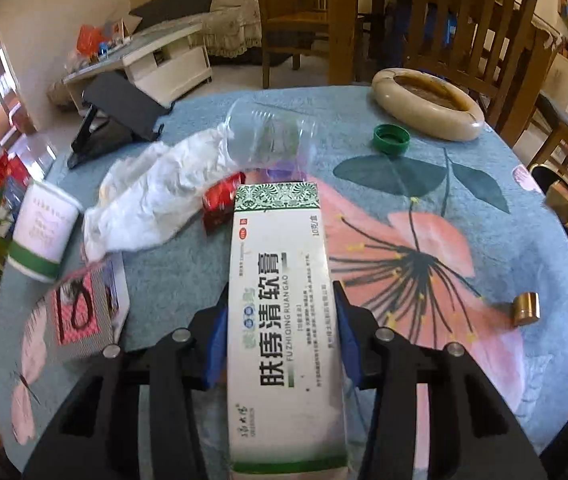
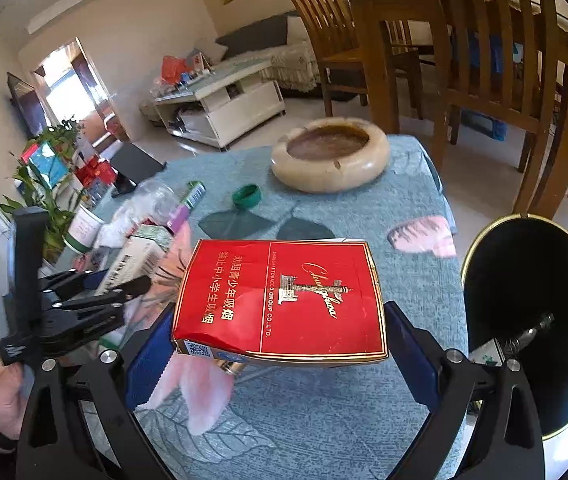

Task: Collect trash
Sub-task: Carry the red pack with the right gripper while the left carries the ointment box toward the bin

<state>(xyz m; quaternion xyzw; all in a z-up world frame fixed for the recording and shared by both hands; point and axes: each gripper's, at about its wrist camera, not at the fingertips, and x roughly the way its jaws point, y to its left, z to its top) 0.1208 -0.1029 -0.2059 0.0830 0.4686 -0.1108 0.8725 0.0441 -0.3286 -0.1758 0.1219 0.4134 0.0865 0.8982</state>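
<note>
My left gripper [image 1: 282, 294] is shut on a long white and green ointment box [image 1: 280, 280], its blue pads pressed to the box's two long sides. The box juts forward above the table. The right wrist view shows that left gripper [image 2: 124, 284] from the side, with the ointment box [image 2: 136, 256] tilted up in it. My right gripper [image 2: 280, 316] is shut on a red cigarette pack [image 2: 284, 292], held flat above the flowered tablecloth [image 2: 324, 408]. A black bin with a gold rim [image 2: 532, 280] stands open just right of the table.
On the table lie a clear plastic bottle [image 1: 272, 136], crumpled white tissue [image 1: 152, 196], a small red wrapper [image 1: 222, 200], a green cap [image 1: 391, 139], a paper cup [image 1: 42, 232], a brass cylinder [image 1: 526, 309] and a stone ashtray [image 1: 428, 104]. Wooden chairs [image 2: 496, 60] stand behind.
</note>
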